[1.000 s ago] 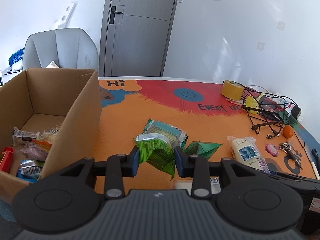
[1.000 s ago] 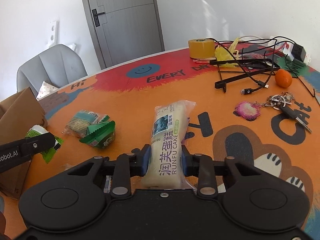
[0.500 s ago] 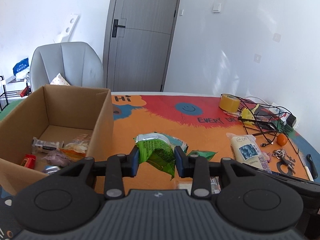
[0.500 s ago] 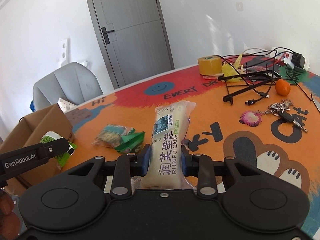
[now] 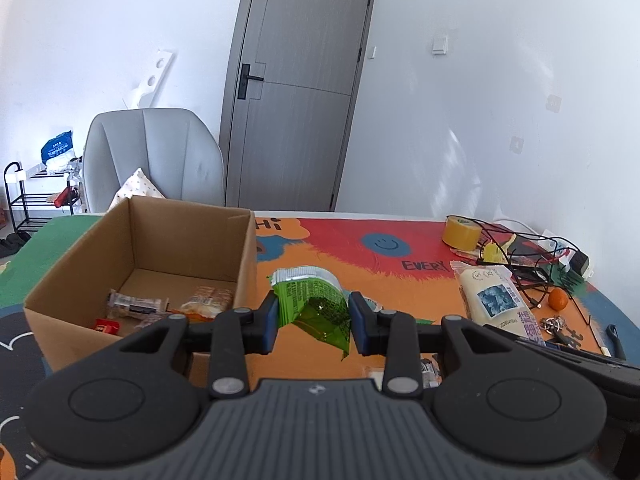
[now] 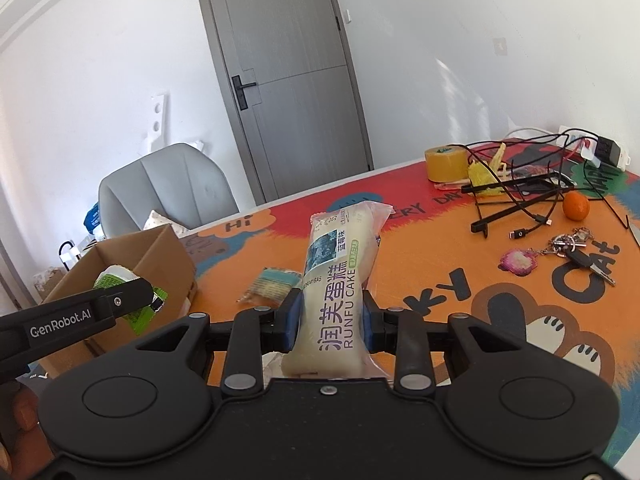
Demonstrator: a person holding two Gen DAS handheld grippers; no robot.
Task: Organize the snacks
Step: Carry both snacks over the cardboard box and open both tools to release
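My left gripper (image 5: pixel 314 326) is shut on a green snack packet (image 5: pixel 314 304) and holds it in the air just right of an open cardboard box (image 5: pixel 248 264). The box holds several wrapped snacks (image 5: pixel 136 306). My right gripper (image 6: pixel 330 326) is shut on a long cream Runfu cake packet (image 6: pixel 340 272), lifted above the table. That packet also shows in the left wrist view (image 5: pixel 494 298). The left gripper's finger (image 6: pixel 80 314) and its green packet (image 6: pixel 116 276) show in the right wrist view beside the box (image 6: pixel 160 256). A pale snack packet (image 6: pixel 272 284) lies on the table.
The colourful mat (image 5: pixel 360 252) covers the table. At the right lie a tape roll (image 6: pixel 446 162), a tangle of black cables (image 6: pixel 520 196), an orange (image 6: pixel 576 205), keys (image 6: pixel 572 248) and a pink charm (image 6: pixel 518 260). A grey chair (image 5: pixel 152 156) stands behind the box.
Both grippers have risen with their packets. The green packet has moved closer to the box's right wall. The cake packet has been lifted off the table and is higher.
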